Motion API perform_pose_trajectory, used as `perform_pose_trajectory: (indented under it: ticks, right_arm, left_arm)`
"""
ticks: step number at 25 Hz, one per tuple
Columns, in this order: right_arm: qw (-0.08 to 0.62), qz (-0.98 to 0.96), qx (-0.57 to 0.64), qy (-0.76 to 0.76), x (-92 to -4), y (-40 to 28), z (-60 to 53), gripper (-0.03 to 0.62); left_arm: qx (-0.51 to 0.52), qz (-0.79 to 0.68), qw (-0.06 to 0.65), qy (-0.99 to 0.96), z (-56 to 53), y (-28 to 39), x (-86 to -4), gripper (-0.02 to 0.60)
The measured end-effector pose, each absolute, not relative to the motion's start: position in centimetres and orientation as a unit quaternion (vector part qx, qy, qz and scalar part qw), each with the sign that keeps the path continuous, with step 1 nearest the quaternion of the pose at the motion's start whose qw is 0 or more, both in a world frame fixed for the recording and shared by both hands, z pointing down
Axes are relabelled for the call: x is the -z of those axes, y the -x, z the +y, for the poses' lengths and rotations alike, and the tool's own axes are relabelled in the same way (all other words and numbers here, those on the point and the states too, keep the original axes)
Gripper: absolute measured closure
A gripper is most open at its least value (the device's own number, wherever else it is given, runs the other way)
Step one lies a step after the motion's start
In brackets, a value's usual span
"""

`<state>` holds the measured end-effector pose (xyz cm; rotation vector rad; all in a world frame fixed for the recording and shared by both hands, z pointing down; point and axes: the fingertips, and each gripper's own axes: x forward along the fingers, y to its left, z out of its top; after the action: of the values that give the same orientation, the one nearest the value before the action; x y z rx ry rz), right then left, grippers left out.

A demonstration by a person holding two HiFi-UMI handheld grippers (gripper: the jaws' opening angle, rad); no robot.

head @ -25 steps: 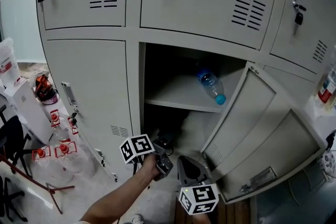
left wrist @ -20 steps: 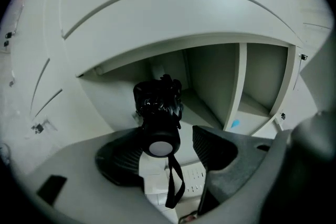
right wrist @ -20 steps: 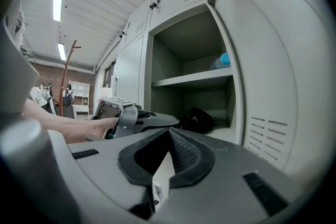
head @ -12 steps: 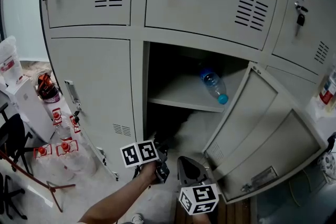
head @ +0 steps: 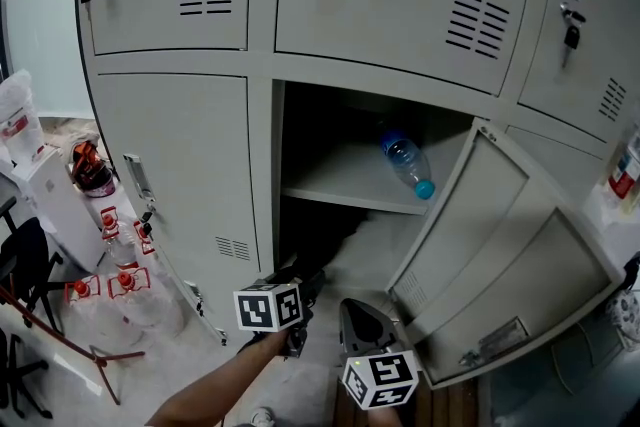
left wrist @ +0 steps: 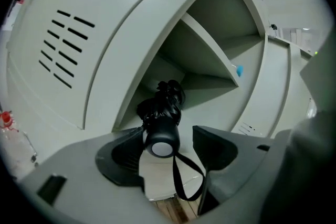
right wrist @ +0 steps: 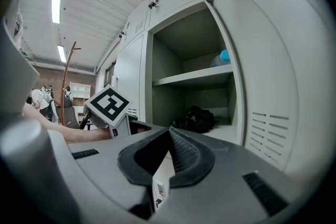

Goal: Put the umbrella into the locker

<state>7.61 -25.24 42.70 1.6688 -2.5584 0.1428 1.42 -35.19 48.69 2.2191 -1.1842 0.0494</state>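
In the head view the locker (head: 330, 177) has its door (head: 490, 235) swung wide, giving reach to the bottom bay (head: 375, 245); in the left gripper view the left gripper (left wrist: 167, 132) has its 2 jaws apart around the handle of the umbrella (left wrist: 164, 105), which lies unclamped in that bay; in the right gripper view the right gripper (right wrist: 169, 131), closed and empty, hangs aside

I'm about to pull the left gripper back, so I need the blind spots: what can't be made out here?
Left gripper view: the umbrella points away between the left gripper jaws. Its far tip and any contact with the lower compartment are hidden behind its own bundle.
Head view: the marker cube and shadow hide most of the umbrella.
Right gripper view: the right gripper body hides the left gripper's jaws.
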Motion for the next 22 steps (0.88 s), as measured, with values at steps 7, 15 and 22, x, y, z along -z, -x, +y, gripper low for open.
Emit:
perform_pose_trajectory:
  ticks: [7,15,22]
  right_arm:
    - [0.035,-0.838,-0.042,-0.544,-42.1,-7.2,-25.2,0.591]
    - [0.03,-0.837,-0.036,-0.545,-41.1,-7.0,-24.8,0.591]
    - [0.022,-0.838,-0.021,-0.545,-39.6,-6.9,-24.4,0.591]
  left_arm:
    - [-0.005,-0.439,0.321,-0.839,-33.7,0.6,-49.1,0.304]
    - [0.028,-0.381,0.256,-0.888,-30.6,1.8,-45.2,0.322]
    - [0.011,-0.391,0.154,-0.907,-28.3,3.2,-41.7,0.446]
